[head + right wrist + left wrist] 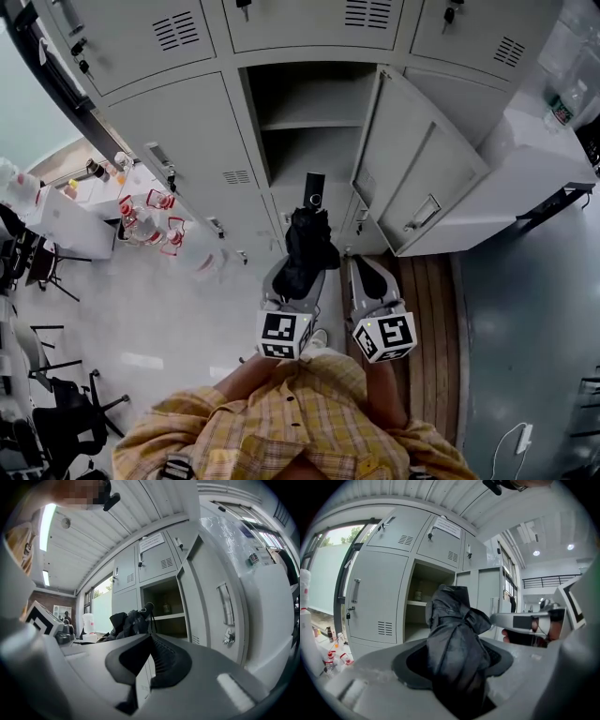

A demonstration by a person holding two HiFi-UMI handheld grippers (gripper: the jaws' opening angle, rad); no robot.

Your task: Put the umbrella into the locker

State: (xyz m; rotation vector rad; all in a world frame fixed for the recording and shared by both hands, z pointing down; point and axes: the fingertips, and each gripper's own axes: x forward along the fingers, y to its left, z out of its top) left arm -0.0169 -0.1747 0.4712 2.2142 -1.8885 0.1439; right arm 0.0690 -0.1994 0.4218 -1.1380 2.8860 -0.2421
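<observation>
A folded black umbrella [305, 246] [457, 648] stands out forward from my left gripper [298, 272] [454, 667], which is shut on its lower part. The handle end points at the open locker compartment [309, 141] [424, 606], which has a shelf inside. Its door [422, 178] is swung out to the right. My right gripper [367, 267] [149, 641] rides just right of the umbrella, its pads together with nothing between them. The right gripper view shows the umbrella [129, 620] to the left, in front of the compartment [164, 604].
Shut grey locker doors [178, 122] surround the open one. A low table with bottles [141, 220] stands at the left, black chairs [66, 422] at the lower left, a white counter [544, 159] at the right. The person's plaid sleeves [281, 412] fill the bottom.
</observation>
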